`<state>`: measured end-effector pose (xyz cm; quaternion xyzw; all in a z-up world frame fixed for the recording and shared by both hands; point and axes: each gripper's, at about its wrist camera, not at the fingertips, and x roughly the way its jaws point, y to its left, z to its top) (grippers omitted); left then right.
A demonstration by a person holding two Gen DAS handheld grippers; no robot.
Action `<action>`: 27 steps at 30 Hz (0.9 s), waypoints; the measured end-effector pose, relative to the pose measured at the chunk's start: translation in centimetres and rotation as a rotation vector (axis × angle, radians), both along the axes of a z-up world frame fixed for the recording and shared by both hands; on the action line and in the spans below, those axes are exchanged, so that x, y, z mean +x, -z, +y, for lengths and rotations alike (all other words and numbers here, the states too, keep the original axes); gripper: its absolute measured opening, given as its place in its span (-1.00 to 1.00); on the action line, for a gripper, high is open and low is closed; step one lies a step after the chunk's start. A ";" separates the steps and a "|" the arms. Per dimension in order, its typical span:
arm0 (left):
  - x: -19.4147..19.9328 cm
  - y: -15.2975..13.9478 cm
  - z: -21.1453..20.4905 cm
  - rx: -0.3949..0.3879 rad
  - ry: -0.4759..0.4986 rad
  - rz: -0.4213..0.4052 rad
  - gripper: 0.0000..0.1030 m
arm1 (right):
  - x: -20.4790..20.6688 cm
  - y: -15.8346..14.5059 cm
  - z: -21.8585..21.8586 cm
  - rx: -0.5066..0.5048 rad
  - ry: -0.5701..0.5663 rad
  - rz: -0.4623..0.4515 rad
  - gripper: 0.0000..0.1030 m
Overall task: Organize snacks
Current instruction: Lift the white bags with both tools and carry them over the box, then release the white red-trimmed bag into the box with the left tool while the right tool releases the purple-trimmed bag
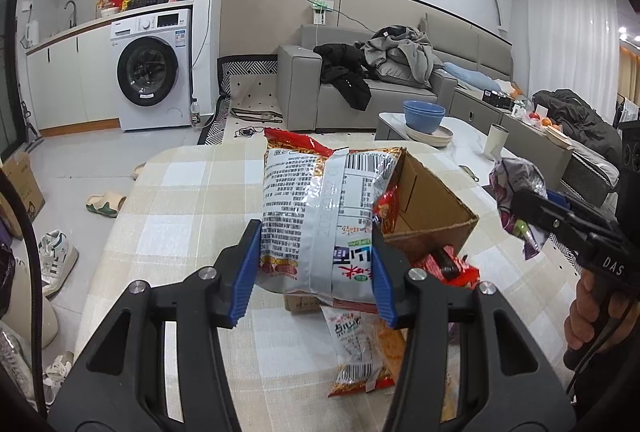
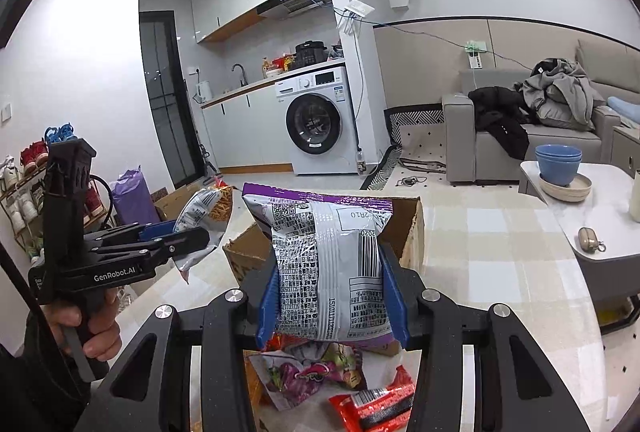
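Your left gripper is clamped on a red-and-silver snack bag, its blue pads pressing the bag's two sides; the bag hangs in the air, back side toward you, printed text and a barcode showing, above the checked tablecloth. Your right gripper is closed the same way on a purple-and-silver snack bag, also lifted off the table with its barcode side facing you. Just behind both bags sits an open cardboard box (its flaps stand up, and its inside is mostly hidden by the bags). Under the left bag, another orange snack packet lies flat on the cloth, and a red packet rests beside the box. Below the right bag, a purple fruit-print packet and a red wrapper lie on the table. From the left view, your right hand shows at the far right edge, wrapped around its gripper handle; from the right view, your left hand shows low on the left, gripping its handle. Farther out, a white side table holds stacked blue bowls, a grey sofa carries a heap of clothes, and a white washing machine stands under the kitchen counter.
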<state>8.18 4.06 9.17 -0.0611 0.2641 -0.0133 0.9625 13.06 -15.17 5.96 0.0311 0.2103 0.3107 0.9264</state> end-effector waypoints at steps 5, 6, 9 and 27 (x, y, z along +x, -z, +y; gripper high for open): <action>1.5 -0.5 -0.1 -0.002 -0.005 -0.004 -0.10 | 0.7 0.0 0.4 0.019 0.011 -0.010 -0.12; 1.7 -0.5 -0.2 0.001 -0.007 -0.006 -0.10 | 0.9 -0.1 0.5 0.025 0.014 -0.008 -0.12; 2.9 -0.5 -0.4 0.009 -0.014 -0.005 -0.10 | 1.6 -0.2 0.7 0.037 0.010 -0.002 -0.12; 7.7 0.2 -0.1 0.031 -0.017 0.019 -0.10 | 4.6 0.8 2.7 0.013 -0.003 0.032 -0.12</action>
